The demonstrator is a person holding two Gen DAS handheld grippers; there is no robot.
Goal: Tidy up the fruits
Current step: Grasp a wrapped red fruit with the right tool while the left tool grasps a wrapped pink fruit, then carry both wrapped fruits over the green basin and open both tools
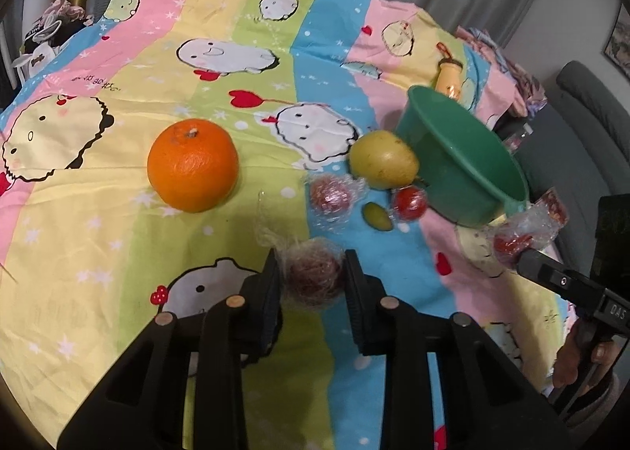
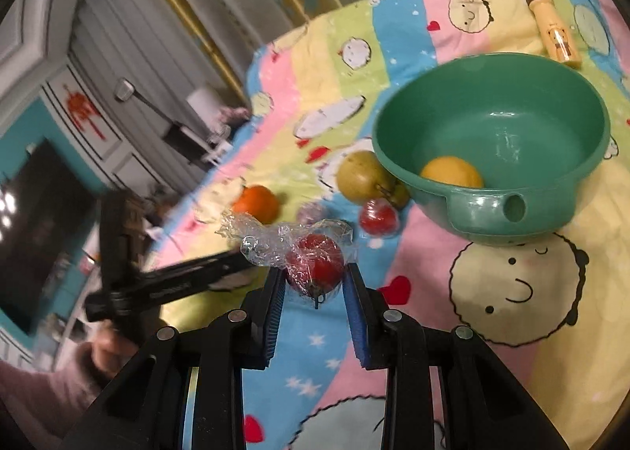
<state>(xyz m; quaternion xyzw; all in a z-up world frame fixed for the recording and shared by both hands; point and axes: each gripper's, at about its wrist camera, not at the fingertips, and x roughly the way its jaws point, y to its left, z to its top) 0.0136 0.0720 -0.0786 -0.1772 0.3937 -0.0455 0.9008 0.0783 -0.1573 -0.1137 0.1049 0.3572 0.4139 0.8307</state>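
We are squeezing a dark red wrapped fruit (image 1: 313, 280) in our left tool (image 1: 313, 276), low over the bed sheet (image 1: 98, 237). Our right tool (image 2: 315, 276) is pinching a red wrapped fruit (image 2: 315, 265) near the green bowl (image 2: 492, 210). A yellow fruit (image 2: 451, 172) is sitting inside the bowl, and the orange (image 1: 193, 164) is lying on the sheet.

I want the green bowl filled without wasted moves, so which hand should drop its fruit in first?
Probably the right. The right gripper holds a wrapped red fruit with the green bowl just ahead, while the left gripper grips its wrapped fruit farther back.
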